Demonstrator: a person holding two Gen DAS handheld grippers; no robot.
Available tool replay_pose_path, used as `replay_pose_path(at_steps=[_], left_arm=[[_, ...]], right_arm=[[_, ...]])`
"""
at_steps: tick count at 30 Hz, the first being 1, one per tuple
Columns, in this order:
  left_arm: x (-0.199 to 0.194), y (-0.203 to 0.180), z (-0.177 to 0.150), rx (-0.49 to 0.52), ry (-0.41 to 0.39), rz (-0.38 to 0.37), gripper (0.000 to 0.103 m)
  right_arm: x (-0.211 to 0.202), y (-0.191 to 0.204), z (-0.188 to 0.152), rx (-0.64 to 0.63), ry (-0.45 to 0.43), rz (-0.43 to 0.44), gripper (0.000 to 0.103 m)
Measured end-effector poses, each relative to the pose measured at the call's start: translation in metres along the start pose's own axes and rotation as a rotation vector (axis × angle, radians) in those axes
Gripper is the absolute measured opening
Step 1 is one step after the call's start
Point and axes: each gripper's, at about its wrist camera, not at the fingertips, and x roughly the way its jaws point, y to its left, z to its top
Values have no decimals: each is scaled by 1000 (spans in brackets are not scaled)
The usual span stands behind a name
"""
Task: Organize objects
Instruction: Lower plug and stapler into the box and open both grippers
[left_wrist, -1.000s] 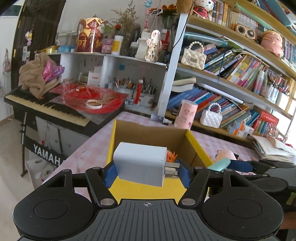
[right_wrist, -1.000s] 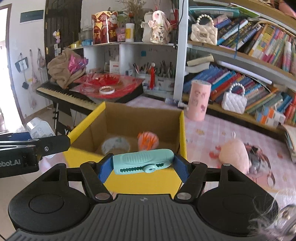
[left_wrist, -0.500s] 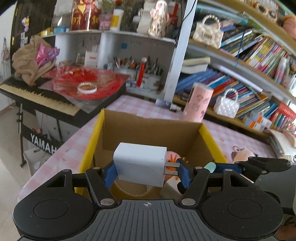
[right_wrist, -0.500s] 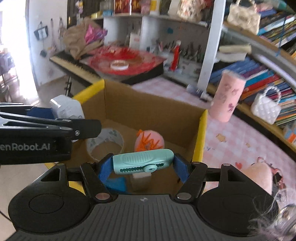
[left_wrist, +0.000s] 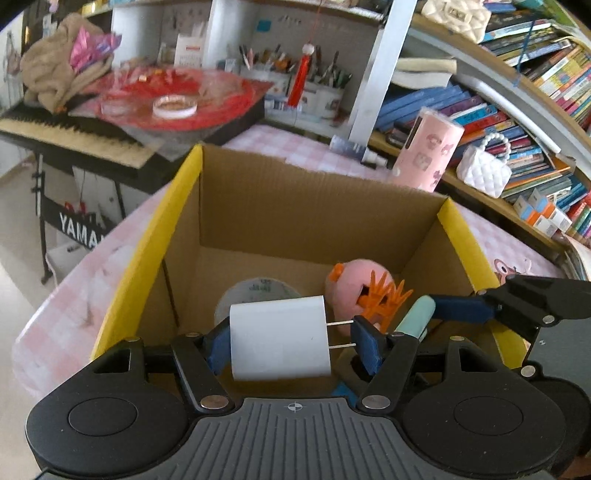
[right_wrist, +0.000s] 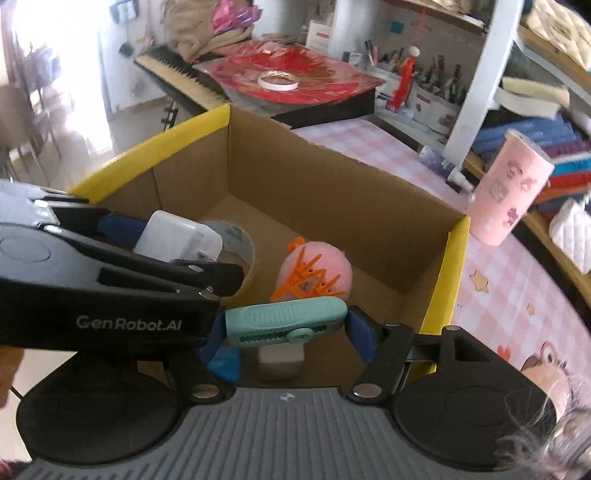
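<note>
A cardboard box with yellow rims (left_wrist: 144, 254) (right_wrist: 448, 266) stands open on the pink checked table. My left gripper (left_wrist: 291, 339) is shut on a white charger plug (left_wrist: 279, 339), its prongs against the right pad, held over the box's inside; the plug also shows in the right wrist view (right_wrist: 177, 238). My right gripper (right_wrist: 286, 328) is shut on a teal utility knife (right_wrist: 286, 321), also over the box, just right of the left gripper; its tip shows in the left wrist view (left_wrist: 415, 319). Inside lie a tape roll (left_wrist: 255, 291), a pink ball (right_wrist: 325, 266) and an orange hair claw (right_wrist: 303, 280).
A pink tumbler (left_wrist: 428, 151) (right_wrist: 506, 192) and a small bottle (left_wrist: 354, 151) stand behind the box. A white purse (left_wrist: 484, 170) sits on the bookshelf. A keyboard piano (left_wrist: 66, 133) with red wrap is at left. A pink plush (right_wrist: 546, 365) lies at right.
Both grippers have moved forward and down, from in front of the box to over its open inside, each still holding its object. The box floor and its contents have come into view.
</note>
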Motion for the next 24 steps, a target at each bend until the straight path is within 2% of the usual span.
replay_pose_path(at_steps=[4, 8, 15, 18, 19, 21, 24], left_arm=[[8, 5, 0, -43, 35, -13, 66], [8, 4, 1, -36, 41, -12, 67], [-2, 3, 0, -52, 11, -10, 69], [-18, 1, -1, -47, -37, -26, 74], [-25, 0, -2, -37, -62, -31, 79], [-41, -4, -5, -10, -122, -30, 80], [-68, -9, -12, 28, -215, -35, 85]], right_arm=[[3, 0, 0, -27, 12, -6, 69], [5, 1, 1, -30, 21, -13, 69], [5, 1, 1, -22, 21, -26, 69], [-5, 0, -3, 15, -33, -39, 78], [-11, -1, -5, 37, -53, -42, 78], [-25, -1, -9, 78, -100, -36, 79], [-48, 3, -16, 123, -173, -70, 80]])
